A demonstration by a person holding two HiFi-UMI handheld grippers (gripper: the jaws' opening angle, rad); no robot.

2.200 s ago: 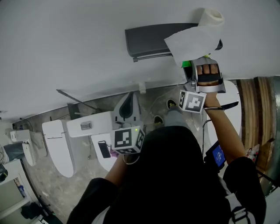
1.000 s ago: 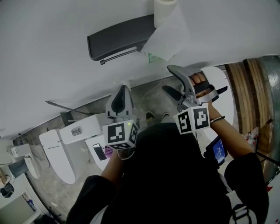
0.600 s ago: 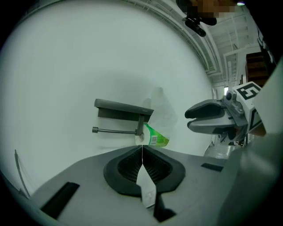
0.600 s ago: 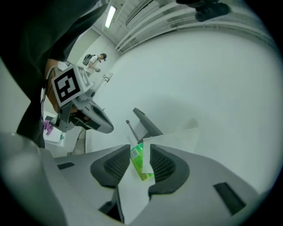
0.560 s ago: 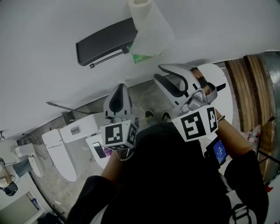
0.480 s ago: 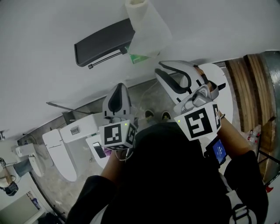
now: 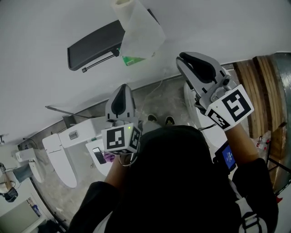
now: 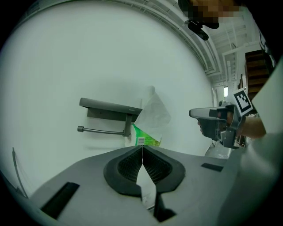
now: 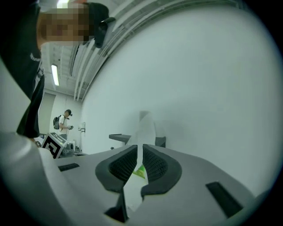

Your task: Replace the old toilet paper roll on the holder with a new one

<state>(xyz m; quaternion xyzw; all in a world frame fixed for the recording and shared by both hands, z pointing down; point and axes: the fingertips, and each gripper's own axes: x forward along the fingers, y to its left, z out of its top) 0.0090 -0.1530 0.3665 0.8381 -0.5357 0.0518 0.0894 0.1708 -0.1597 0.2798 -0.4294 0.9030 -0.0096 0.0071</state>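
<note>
One toilet paper roll [image 7: 127, 11] atop one holder [image 7: 93, 43]. Two grippers: left gripper [image 8: 142, 152] pressed together, empty. Right gripper [image 9: 138, 150] closing on nothing, spread wide a second ago.

- White wall [image 7: 54, 27]: fills upper head view.
- Grey stone floor [image 7: 150, 98]: runs along wall foot; thin white cable [image 7: 153, 92] lies on it.
- White toilet [image 7: 58, 154]: at left, on floor.
- Second toilet, with tank [image 7: 86, 131]: just beside first; dark phone [image 7: 97, 155] lies flat on its lid.
- Third white toilet [image 7: 188, 98]: at right, partly hidden.
- Wooden boards [image 7: 260, 91]: right edge.
- Small blue-lit screen [image 7: 227, 158]: beside dark sleeve.
- Right gripper view: distant person with backpack [image 9: 66, 120]; ceiling light strip [image 9: 55, 75] above.
</note>
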